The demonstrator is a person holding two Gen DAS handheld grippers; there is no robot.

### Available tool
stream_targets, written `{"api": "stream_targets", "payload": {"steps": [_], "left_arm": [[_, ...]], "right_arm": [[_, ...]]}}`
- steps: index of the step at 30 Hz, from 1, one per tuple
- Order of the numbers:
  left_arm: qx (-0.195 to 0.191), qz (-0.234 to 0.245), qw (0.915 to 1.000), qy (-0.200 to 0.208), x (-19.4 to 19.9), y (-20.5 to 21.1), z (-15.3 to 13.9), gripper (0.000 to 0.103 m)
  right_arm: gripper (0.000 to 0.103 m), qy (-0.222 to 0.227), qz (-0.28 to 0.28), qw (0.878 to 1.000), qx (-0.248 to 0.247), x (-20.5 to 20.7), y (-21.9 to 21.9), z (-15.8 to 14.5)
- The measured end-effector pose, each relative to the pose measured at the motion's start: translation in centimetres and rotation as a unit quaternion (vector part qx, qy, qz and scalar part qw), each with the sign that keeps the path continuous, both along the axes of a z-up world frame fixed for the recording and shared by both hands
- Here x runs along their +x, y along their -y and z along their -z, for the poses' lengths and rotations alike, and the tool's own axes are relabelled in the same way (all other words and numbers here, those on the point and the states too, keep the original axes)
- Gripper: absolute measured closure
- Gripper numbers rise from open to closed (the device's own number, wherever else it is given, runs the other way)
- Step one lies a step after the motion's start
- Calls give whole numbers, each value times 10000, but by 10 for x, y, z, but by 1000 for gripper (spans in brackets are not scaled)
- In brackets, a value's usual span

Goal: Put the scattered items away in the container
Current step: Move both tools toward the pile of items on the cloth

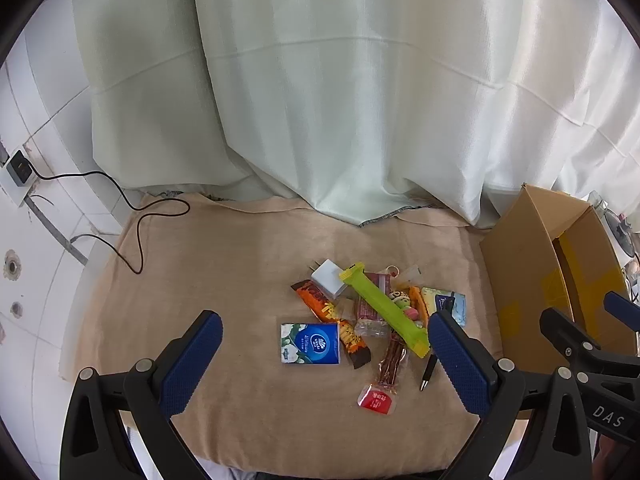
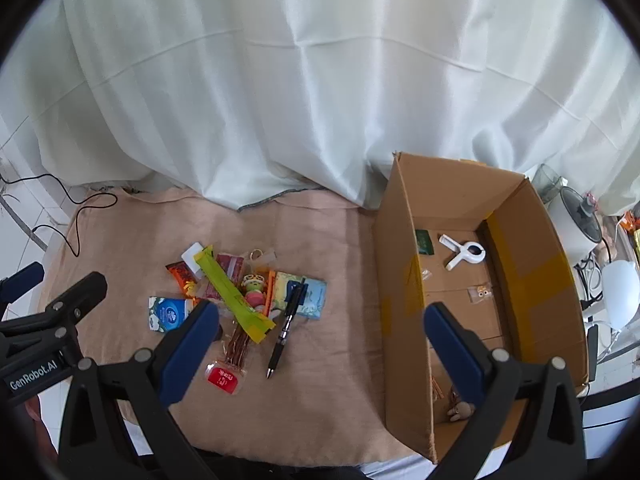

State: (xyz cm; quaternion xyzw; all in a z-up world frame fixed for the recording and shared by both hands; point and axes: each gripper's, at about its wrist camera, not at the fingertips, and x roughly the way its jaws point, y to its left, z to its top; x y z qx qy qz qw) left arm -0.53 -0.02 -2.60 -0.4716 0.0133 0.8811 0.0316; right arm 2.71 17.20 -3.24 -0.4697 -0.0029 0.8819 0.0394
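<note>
Holding my left tool (image 1: pixel 326 354) with its jaws wide apart and empty, I see the pile on the tan cloth (image 1: pixel 240 248) of the table: blue tissue pack (image 1: pixel 311 343), white charger (image 1: pixel 329 278), long green packet (image 1: pixel 383 309), pen (image 1: pixel 429 372). Only this view shows the wall socket (image 1: pixel 19 168). My right tool (image 2: pixel 322 334) also stands wide apart, holding nothing. Its view alone looks into the cardboard box (image 2: pixel 400 264) right of the pile, where a white clip (image 2: pixel 464 251) and a dark green packet (image 2: pixel 424 241) lie; the left view shows just the box's outer wall.
</note>
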Motion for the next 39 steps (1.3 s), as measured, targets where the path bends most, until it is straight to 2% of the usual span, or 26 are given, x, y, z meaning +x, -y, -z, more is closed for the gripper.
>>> {"api": "stream_targets", "payload": {"steps": [17, 22, 25, 30, 34, 39], "left_arm": [[58, -43, 10000, 61, -2, 5, 2, 0], [-147, -117, 9994, -300, 3, 16, 10, 0], [-242, -216, 9991, -259, -1, 31, 24, 0], [-18, -295, 9996, 32, -7, 58, 56, 0], [159, -300, 9992, 209, -7, 70, 83, 0], [-181, -105, 9980, 598, -13, 64, 129, 0]], "right_arm": [[0, -1, -52, 10000, -18, 0, 0, -2], [0, 36, -100, 9999, -72, -6, 5, 7], [0, 206, -246, 9993, -187, -13, 11, 18], [0, 230, -489, 9985, -11, -18, 27, 36], [0, 320, -777, 9964, -63, -21, 40, 57], [0, 225, -1232, 9921, 79, -30, 60, 85]]}}
